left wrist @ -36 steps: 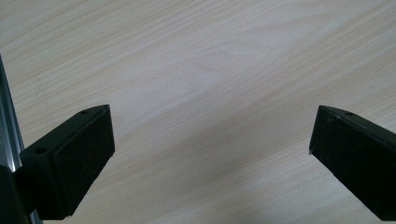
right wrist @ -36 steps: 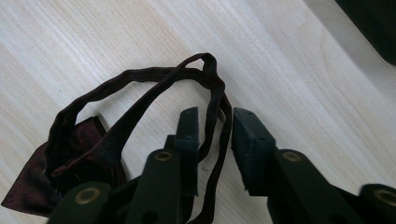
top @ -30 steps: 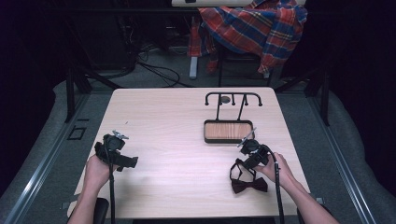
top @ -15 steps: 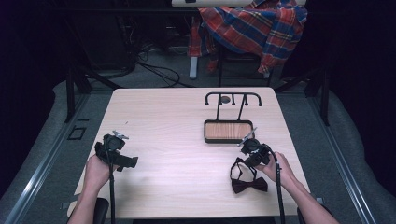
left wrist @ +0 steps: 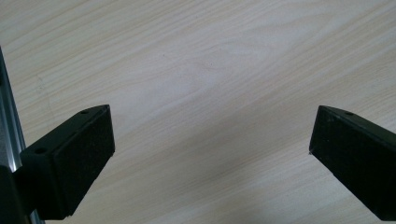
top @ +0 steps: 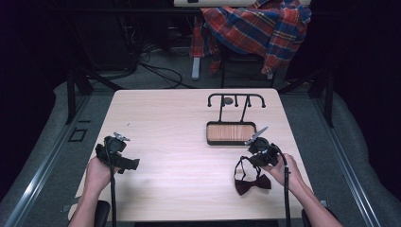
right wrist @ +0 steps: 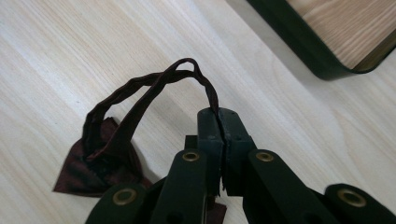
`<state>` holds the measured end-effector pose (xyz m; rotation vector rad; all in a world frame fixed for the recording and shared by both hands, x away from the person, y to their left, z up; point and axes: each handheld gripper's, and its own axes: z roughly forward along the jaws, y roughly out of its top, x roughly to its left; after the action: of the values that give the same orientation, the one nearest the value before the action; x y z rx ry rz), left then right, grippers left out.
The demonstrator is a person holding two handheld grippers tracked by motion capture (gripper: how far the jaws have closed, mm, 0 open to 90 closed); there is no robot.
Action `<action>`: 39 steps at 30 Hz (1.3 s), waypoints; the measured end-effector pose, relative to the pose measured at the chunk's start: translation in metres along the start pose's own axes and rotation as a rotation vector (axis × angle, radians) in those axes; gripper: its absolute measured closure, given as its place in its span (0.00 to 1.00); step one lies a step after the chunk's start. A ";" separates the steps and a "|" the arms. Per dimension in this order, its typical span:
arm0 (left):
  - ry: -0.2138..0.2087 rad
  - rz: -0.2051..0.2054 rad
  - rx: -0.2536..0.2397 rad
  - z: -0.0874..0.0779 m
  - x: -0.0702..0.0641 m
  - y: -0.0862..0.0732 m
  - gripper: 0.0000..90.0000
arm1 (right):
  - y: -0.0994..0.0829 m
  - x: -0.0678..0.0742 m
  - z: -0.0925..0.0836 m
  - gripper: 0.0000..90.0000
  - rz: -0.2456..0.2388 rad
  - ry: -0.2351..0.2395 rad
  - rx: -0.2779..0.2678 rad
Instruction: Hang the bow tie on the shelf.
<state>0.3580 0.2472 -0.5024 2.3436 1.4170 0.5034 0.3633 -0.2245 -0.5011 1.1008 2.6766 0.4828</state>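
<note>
Right now my right fingers are clenched on the neck strap of the dark red bow tie, pinching the thin band edge-on so it cannot slip and the loop stands open above the desk. I judge that grip is meant to carry the tie by its loop toward the hook stand and its wooden tray just beyond. The bow itself lies flat on the desk close to my right hand, wings spread across the desk with its long axis roughly parallel to the near edge, strap arching up and away from it. My left fingers are spread wide, released, above bare wood, well apart.
</note>
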 end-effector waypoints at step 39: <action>0.002 0.000 0.000 0.000 0.000 0.000 0.00 | -0.004 -0.005 -0.045 0.99 0.019 -0.130 -0.174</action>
<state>0.3584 0.2470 -0.5028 2.3435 1.4180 0.5054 0.3509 -0.2406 -0.4608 1.0692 2.4629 0.6131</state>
